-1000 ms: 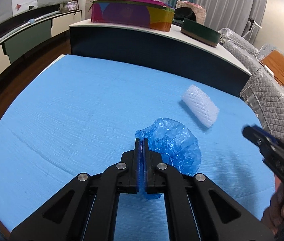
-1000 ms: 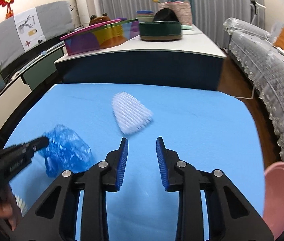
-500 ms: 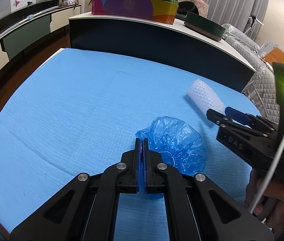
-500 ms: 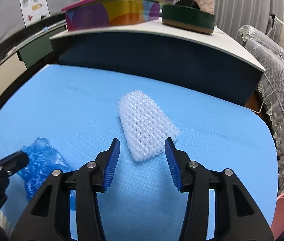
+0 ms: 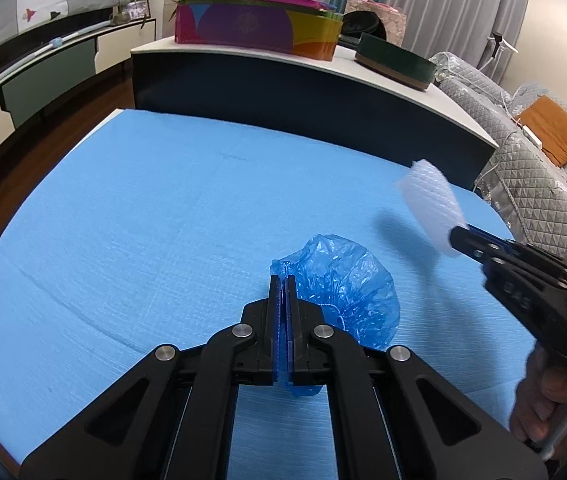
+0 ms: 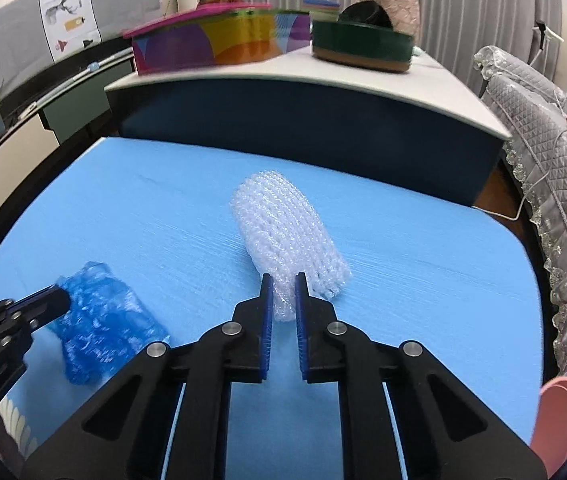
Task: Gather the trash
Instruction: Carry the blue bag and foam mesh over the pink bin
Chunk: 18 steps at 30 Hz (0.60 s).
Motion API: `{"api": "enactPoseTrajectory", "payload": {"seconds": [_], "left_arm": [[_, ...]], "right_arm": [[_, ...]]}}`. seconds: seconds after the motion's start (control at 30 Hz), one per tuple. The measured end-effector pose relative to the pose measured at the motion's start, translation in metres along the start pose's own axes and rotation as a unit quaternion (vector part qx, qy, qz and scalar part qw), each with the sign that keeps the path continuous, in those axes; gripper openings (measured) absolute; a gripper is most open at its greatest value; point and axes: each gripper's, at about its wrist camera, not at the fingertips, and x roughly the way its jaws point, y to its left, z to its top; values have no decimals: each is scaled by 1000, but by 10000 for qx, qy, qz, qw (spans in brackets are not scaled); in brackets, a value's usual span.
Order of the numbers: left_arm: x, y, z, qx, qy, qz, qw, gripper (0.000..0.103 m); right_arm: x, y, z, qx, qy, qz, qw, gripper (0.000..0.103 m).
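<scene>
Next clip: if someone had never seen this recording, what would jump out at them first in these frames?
Probably the crumpled blue plastic bag pinched in the shut left gripper, low over the bright blue table cover. Next, the white bubble wrap roll clamped at its near end by the right gripper; in the left wrist view it appears lifted, with a shadow beneath. Behind, a multicoloured box sits on the white counter.

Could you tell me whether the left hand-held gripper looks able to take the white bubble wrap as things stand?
Probably not: the left hand-held gripper is shut on the blue plastic bag, and the right hand-held gripper already pinches the bubble wrap.
</scene>
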Motion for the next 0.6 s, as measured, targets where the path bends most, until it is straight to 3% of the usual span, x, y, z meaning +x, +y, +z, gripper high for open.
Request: {"api": "enactPoseTrajectory", "payload": {"seconds": [0.6], "left_arm": [[-38, -42, -8, 381, -419, -295, 9980, 2]], "right_arm": [[-135, -43, -49, 375, -488, -187, 9979, 11]]}}
